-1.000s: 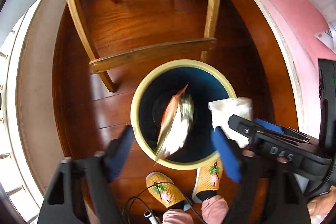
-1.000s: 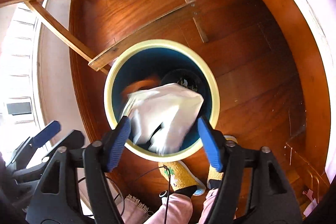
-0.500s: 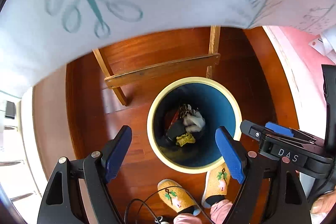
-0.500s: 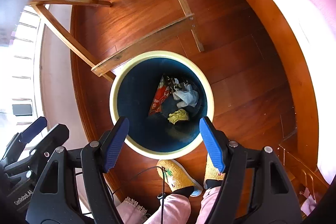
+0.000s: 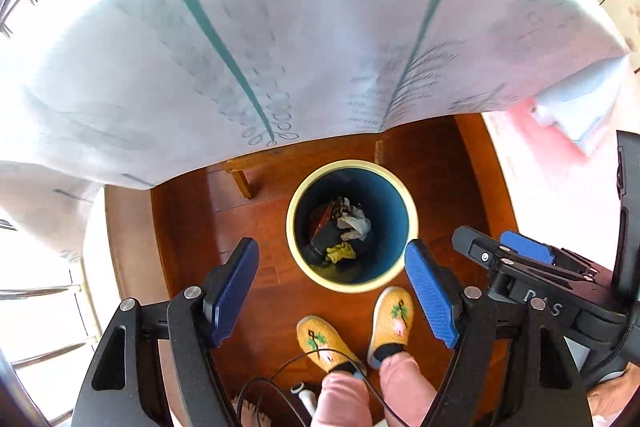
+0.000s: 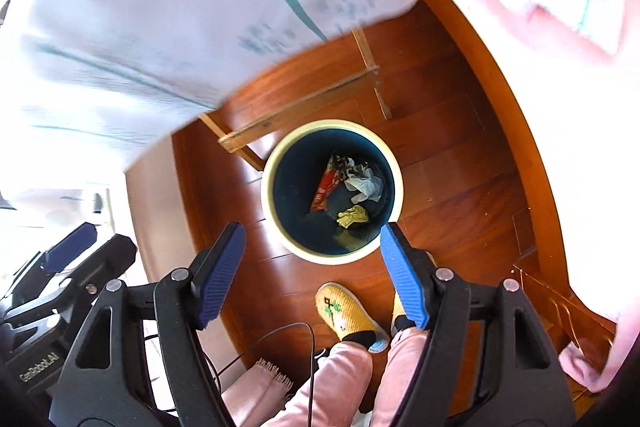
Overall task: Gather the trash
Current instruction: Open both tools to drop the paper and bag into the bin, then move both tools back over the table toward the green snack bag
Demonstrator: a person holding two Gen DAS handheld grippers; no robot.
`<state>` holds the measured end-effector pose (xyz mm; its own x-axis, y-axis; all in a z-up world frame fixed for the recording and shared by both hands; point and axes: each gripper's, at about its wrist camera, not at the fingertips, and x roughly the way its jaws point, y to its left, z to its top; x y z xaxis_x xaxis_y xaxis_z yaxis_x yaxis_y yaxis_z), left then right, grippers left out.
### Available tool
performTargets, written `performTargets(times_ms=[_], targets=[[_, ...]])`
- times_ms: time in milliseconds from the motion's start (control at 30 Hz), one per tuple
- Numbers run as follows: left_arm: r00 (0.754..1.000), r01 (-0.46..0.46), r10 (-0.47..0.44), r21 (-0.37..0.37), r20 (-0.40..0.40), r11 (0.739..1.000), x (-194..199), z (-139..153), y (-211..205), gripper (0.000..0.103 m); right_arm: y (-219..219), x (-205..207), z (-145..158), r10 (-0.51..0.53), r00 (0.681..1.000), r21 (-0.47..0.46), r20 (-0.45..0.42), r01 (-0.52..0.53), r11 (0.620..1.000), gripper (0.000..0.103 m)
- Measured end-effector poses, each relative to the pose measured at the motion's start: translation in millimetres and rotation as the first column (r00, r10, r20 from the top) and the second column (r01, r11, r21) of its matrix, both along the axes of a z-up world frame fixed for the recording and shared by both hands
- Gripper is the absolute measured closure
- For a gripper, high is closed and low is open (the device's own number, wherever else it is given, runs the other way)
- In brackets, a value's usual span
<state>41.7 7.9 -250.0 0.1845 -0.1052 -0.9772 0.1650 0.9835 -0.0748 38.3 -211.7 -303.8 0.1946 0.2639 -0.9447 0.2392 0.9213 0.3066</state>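
— Blue-lined round bin with a cream rim (image 5: 352,283) stands on the reddish wooden floor (image 5: 256,227), just ahead of my yellow knitted slippers (image 5: 320,341); the trash lies at its bottom: a crumpled white tissue (image 6: 365,183), a red foil snack wrapper (image 6: 325,187), and a yellow scrap (image 6: 353,215) nearest the slippers.

— And your claws?

— My left gripper (image 5: 332,293) hangs spread wide above the bin, nothing between its blue pads; my right gripper (image 6: 314,273) likewise, splayed and empty.

— How would such scraps handle?

— Light and soft, I judge; the tissue crushes anywhere, so pinch its bulk; the foil wrapper looks slippery, so take it across a flat edge; nothing fragile.

— What else?

— White tablecloth with teal leaf print (image 5: 280,27) hangs beyond the bin, blurred; whether more trash lies on it I cannot tell.
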Motion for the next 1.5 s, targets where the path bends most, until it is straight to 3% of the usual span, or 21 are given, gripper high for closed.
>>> performTargets(times_ms=[333, 567, 733, 900, 1100, 1267, 1500], targets=[[0.989, 0.067, -0.063, -0.027, 0.130, 0.997, -30.0, 132.9, 13.7, 0.026, 13.5, -25.1, 139.3, 0.077, 0.985, -0.054, 0.152, -0.069, 0.996, 0.035], [0.959, 0.120, -0.106, -0.035, 0.262, 0.992, -28.9, 219.0, 23.2, 0.026, 21.7, -30.6, 210.0, 0.049, 0.974, -0.053, 0.220, -0.038, 0.998, 0.035], [0.929, 0.117, -0.101, -0.025, 0.356, 0.993, -15.5, 266.8, 30.8, 0.026, 26.2, -22.3, 263.1, 0.071, 0.938, -0.101, 0.338, -0.038, 0.994, 0.036], [0.905, 0.104, -0.079, -0.036, 0.418, 0.994, -1.2, 293.4, 39.1, 0.026, 23.2, -10.2, 309.4, 0.063, 0.898, -0.150, 0.436, 0.004, 0.989, 0.037], [0.885, 0.086, -0.053, -0.050, 0.462, 0.995, 14.6, 314.1, 39.9, 0.026, 19.8, 9.7, 334.1, 0.092, 0.868, -0.203, 0.488, 0.011, 0.979, 0.038], [0.895, 0.053, -0.022, -0.058, 0.446, 0.997, 38.3, 310.3, 30.2, 0.026, 9.4, 41.5, 332.4, 0.118, 0.868, -0.197, 0.482, -0.024, 0.980, 0.041], [0.916, -0.014, 0.021, -0.020, 0.400, 1.000, 93.9, 281.1, -2.8, 0.026, -15.9, 127.4, 307.6, 0.209, 0.865, -0.190, 0.455, -0.135, 0.972, 0.041]])
